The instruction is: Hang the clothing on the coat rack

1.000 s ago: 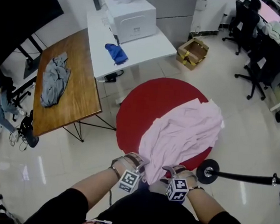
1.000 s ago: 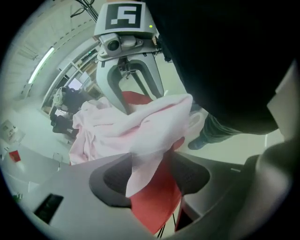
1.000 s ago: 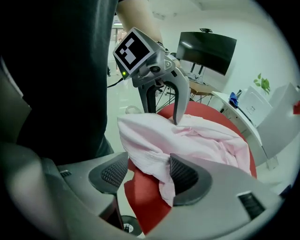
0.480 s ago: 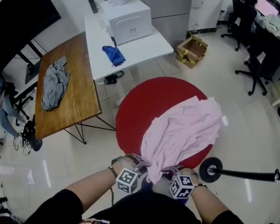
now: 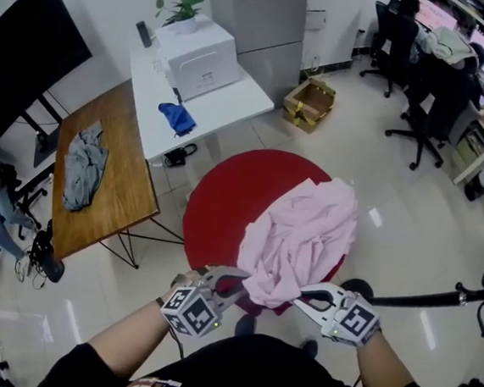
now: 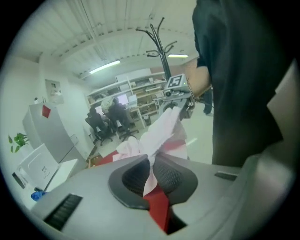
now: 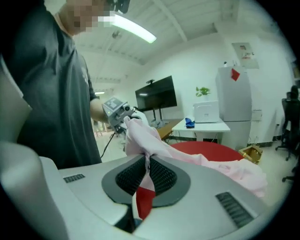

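Observation:
A pink garment (image 5: pixel 299 236) lies bunched on a round red table (image 5: pixel 220 203). Its near edge is lifted off the table between my two grippers. My left gripper (image 5: pixel 242 284) is shut on the fabric's left part, and pink cloth (image 6: pixel 164 129) is pinched between its pads. My right gripper (image 5: pixel 302 295) is shut on the right part, with the cloth (image 7: pixel 187 152) running from its pads to the other gripper (image 7: pixel 117 110). The black coat rack (image 5: pixel 436 298) stands just right of the table with its base (image 5: pixel 355 288) beside my right gripper. Its hooks (image 6: pixel 161 35) show in the left gripper view.
A wooden table (image 5: pixel 131 195) at the left carries a grey garment (image 5: pixel 81 164). Behind it a white desk (image 5: pixel 225 102) holds a white box (image 5: pixel 195 56) and a blue cloth (image 5: pixel 178 118). A cardboard box (image 5: pixel 309 103) sits on the floor, with office chairs (image 5: pixel 422 95) at the back right.
Both grippers have closed on the garment's near edge, lifted it and moved apart. The garment has bunched up toward me. The head view has shifted.

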Available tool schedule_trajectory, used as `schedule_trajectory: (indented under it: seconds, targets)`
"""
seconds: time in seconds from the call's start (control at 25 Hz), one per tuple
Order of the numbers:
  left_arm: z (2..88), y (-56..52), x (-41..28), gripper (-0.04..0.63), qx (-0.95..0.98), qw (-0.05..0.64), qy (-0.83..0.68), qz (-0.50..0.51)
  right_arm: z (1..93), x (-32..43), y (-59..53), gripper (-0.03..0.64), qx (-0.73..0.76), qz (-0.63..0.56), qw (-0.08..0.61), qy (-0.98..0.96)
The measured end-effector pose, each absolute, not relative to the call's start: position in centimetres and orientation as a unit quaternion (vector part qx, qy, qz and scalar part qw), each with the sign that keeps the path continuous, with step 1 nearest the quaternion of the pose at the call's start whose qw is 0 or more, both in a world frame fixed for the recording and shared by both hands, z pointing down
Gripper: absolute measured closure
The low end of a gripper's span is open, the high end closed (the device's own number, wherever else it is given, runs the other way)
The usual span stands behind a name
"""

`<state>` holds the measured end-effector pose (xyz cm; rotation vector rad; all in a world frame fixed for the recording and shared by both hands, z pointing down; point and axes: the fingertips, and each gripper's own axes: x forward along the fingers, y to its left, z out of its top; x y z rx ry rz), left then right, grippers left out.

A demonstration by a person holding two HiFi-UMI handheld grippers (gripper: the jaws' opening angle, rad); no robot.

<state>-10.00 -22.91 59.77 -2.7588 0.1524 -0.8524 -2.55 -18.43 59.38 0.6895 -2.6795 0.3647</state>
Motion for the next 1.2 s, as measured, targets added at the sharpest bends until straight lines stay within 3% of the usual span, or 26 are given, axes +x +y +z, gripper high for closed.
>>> schedule_trajectory:
  seconds: [0.16, 0.28, 0.56, 0.84, 1.2]
  targets:
    - [52.4, -23.0, -6.6, 0.580, -0.963, 0.122, 0.061, -0.234, 50.8, 0.8, -18.8, 0.591, 0.291, 0.114, 0.055, -0.948]
    - [47.2, -22.4, -3.3, 0.580, -0.969, 0.146, 0.050, -0.192, 45.0, 4.0, -17.9, 0.591, 0.320, 0.092, 0.002, -0.943]
    - [36.6, -20.4, 4.6, 0.581, -0.981, 0.164, 0.036, -0.096, 33.9, 11.3, -14.0, 0.592, 0.370, 0.012, -0.049, -0.928]
    - [29.8, -16.6, 11.8, 0.581, -0.975, 0.214, 0.017, -0.061, 26.5, 17.2, -8.9, 0.592, 0.415, -0.055, -0.047, -0.907]
    - [19.3, -11.6, 18.6, 0.581, -0.968, 0.248, -0.035, 0.026, 17.4, 22.8, -3.2, 0.592, 0.466, -0.118, -0.093, -0.872]
